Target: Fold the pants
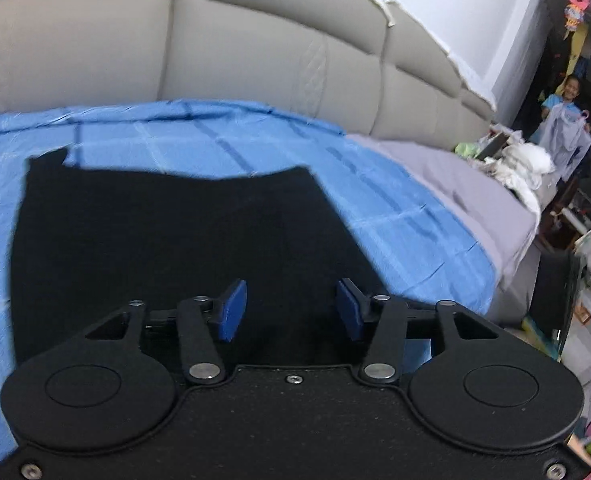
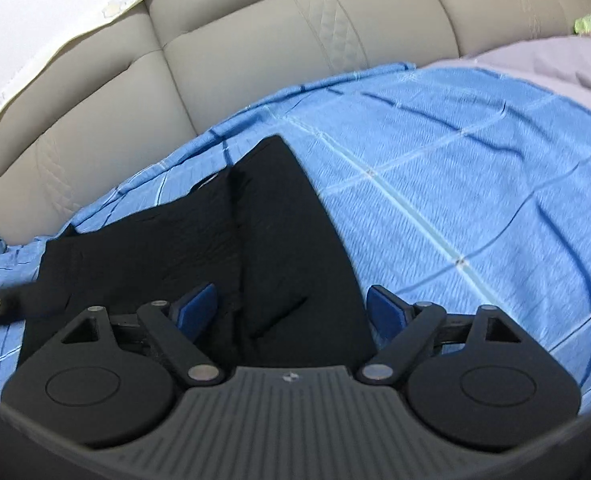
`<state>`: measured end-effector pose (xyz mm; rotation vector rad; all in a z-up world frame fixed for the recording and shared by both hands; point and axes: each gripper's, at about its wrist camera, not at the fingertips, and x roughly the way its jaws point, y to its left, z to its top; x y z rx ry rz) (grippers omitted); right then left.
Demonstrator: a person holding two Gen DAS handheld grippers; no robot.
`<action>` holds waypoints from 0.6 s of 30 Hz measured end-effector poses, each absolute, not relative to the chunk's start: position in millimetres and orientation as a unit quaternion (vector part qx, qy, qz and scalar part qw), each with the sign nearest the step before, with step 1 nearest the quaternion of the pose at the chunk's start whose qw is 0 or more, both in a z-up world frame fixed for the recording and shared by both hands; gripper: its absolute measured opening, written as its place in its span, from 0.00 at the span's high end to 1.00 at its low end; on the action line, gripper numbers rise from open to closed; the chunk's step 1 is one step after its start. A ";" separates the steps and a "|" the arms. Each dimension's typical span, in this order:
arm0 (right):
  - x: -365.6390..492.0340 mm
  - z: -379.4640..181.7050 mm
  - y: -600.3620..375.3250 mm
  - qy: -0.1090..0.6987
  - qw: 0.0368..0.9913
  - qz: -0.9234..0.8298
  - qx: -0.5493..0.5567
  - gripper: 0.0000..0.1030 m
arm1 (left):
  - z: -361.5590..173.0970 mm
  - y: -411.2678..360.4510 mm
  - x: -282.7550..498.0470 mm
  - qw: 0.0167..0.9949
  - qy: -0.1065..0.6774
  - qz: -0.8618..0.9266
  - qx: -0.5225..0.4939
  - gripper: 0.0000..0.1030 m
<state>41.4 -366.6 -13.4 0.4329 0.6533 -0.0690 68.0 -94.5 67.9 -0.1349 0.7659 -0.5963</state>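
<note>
Both grippers, left gripper (image 1: 291, 306) and right gripper (image 2: 293, 312), gape over unlabelled black pants (image 1: 167, 248).

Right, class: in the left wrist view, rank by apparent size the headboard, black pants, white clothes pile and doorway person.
1. headboard
2. black pants
3. white clothes pile and person: alike, both far off, so unranked.

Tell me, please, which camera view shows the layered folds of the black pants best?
The right wrist view: the pants show overlapping panels and a centre crease on the blue sheet. In the left wrist view they read as one flat dark shape.
</note>
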 end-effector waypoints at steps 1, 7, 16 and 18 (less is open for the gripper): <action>39.5 -15.3 -365.7 0.315 0.924 -0.029 0.216 0.12 | 65.3 -87.3 58.7 0.885 0.368 -0.279 -0.065 0.53; 32.4 -10.0 -351.5 0.280 0.936 -0.003 0.212 0.14 | 49.0 -32.4 47.6 0.920 0.353 -0.159 -0.060 0.52; 41.6 25.0 -316.8 0.203 0.978 -0.033 0.044 0.09 | 45.0 -23.6 76.6 0.935 0.339 -0.100 -0.024 0.58; 74.3 31.5 -320.4 0.233 0.971 0.009 0.042 0.07 | 54.9 -25.0 95.4 0.940 0.328 -0.089 -0.021 0.58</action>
